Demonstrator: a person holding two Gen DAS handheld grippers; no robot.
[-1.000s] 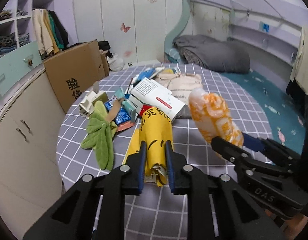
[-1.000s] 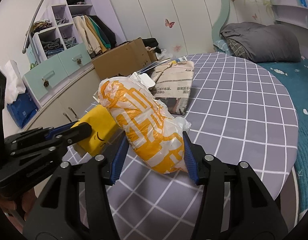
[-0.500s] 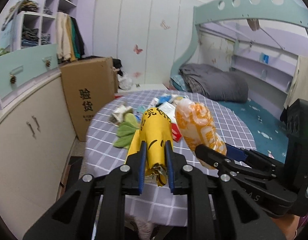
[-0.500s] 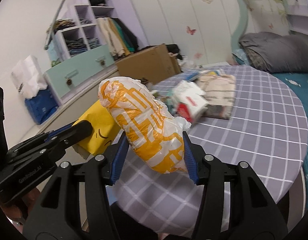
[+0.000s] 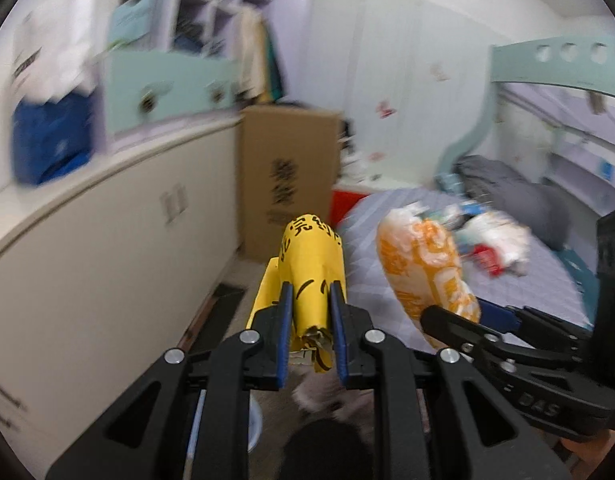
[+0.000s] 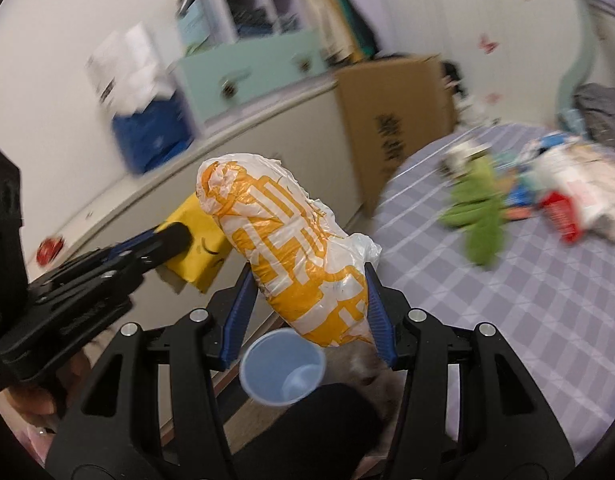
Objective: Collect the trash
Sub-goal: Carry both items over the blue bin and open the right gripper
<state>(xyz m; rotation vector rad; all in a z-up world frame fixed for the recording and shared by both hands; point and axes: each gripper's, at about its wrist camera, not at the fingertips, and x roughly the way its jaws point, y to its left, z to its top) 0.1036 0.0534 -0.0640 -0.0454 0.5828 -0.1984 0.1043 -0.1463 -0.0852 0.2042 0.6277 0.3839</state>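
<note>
My left gripper [image 5: 309, 300] is shut on a yellow paper bag [image 5: 311, 264] with black print, held in the air off the table's left edge; the bag also shows in the right wrist view [image 6: 199, 240]. My right gripper [image 6: 307, 292] is shut on a stuffed orange-and-white plastic bag [image 6: 291, 252], also in the air; it shows in the left wrist view [image 5: 423, 264] just right of the yellow bag. More trash lies on the round checked table [image 6: 527, 312]: a green cloth [image 6: 479, 220], boxes and wrappers [image 6: 567, 196].
A blue plastic cup [image 6: 283, 364] sits low beneath the right gripper. A cardboard box [image 5: 287, 176] stands by the white cabinet [image 5: 107, 240]. A blue bag [image 6: 151, 132] rests on the cabinet top. A bunk bed [image 5: 547, 128] is at the right. The view is motion-blurred.
Both grippers, still holding their bags, have swung left and back away from the table toward the cabinet side. The blue cup has come into the right wrist view.
</note>
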